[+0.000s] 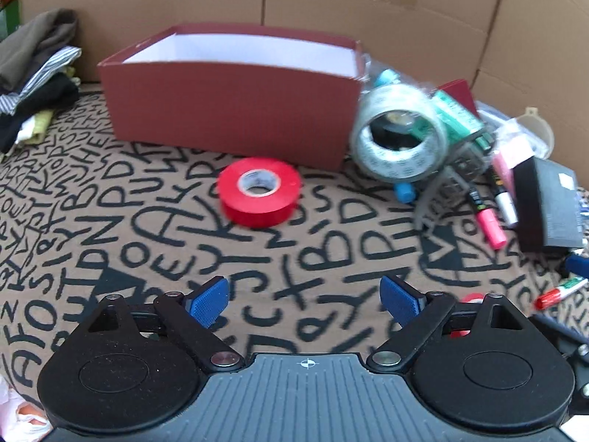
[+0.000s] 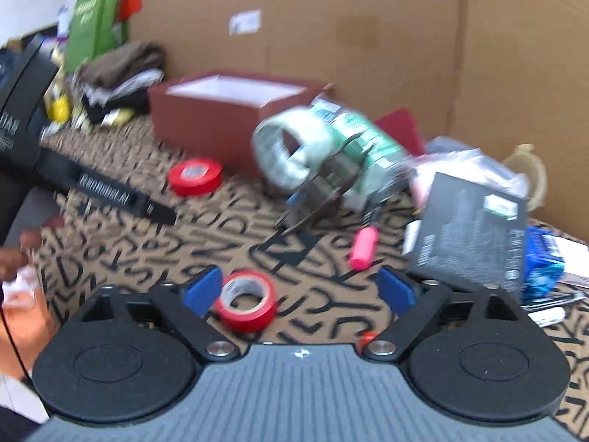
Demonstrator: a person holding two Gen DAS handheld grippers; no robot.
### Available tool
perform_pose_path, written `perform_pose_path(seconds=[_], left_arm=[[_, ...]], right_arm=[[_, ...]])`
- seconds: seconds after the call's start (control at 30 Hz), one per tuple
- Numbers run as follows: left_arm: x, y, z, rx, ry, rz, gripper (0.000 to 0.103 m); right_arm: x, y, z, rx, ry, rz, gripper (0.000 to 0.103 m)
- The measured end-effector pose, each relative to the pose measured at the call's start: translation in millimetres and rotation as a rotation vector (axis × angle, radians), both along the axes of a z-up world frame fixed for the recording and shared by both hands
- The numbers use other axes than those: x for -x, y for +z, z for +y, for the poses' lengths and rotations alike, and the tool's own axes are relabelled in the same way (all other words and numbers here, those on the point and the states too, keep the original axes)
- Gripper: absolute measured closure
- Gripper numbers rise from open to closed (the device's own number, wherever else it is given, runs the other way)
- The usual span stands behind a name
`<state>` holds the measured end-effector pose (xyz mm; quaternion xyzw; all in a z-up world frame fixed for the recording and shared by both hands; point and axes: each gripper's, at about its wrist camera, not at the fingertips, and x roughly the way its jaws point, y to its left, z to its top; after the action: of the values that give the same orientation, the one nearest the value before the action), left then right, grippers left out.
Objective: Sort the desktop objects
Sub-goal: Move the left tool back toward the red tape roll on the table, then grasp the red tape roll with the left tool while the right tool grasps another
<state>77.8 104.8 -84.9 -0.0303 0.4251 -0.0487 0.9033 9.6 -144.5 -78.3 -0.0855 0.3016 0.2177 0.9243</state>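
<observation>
An open dark-red box [image 1: 228,110] [image 2: 206,118] with a white inside stands at the back of the letter-patterned cloth. A large red tape roll [image 1: 258,190] [image 2: 196,176] lies flat in front of it. My left gripper [image 1: 303,300] is open, well short of that roll, with nothing between its blue pads. A smaller red tape roll [image 2: 247,300] lies tilted just inside the left pad [image 2: 201,291] of my open right gripper [image 2: 300,291]. A clear tape roll [image 1: 399,132] [image 2: 291,151] leans on the pile to the right of the box.
The pile holds a green-labelled pack [image 1: 460,118], pink highlighters [image 1: 489,223] [image 2: 363,246], a black box [image 1: 548,206] [image 2: 471,235] and a blue pack [image 2: 545,258]. Folded clothes [image 1: 40,73] lie at the back left. Cardboard walls [image 1: 331,0] enclose the back and right. The left gripper's body [image 2: 110,195] and a hand [image 2: 14,254] are at left.
</observation>
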Motion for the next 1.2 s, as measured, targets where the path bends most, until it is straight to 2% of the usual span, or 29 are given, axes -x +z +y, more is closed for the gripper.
perform_pose_path(seconds=[0.13,0.33,0.57,1.0,1.07,1.13,1.2], left_arm=[[-24.5,-1.4,19.2,0.027,0.059,0.017,0.011],[-68.5,-3.3,42.5,0.047,0.120,0.036,0.011],[-108.3,-14.2,54.7,0.038,0.162,0.072,0.022],[-117.5,-20.5,39.0,-0.034,0.115,0.054,0.021],[-115.5,-19.5,36.1,-0.035,0.105,0.053,0.029],[-113.6,-16.3,35.0,-0.004,0.088,0.059,0.051],[-113.9,-14.6,34.8,0.020,0.087,0.071,0.051]], right_arm=[[-7.3,-11.4,9.3,0.039,0.022,0.059,0.031],[-25.3,-21.5,14.7,0.016,0.011,0.151,0.050],[-34.4,-26.0,18.0,0.016,0.016,0.179,0.049],[-35.2,-27.2,10.8,0.008,-0.013,0.182,0.046],[-35.3,-27.1,11.2,0.013,-0.011,0.181,0.046],[-35.8,-26.9,12.9,0.025,-0.008,0.179,0.046],[-35.3,-26.2,14.9,0.037,-0.002,0.174,0.047]])
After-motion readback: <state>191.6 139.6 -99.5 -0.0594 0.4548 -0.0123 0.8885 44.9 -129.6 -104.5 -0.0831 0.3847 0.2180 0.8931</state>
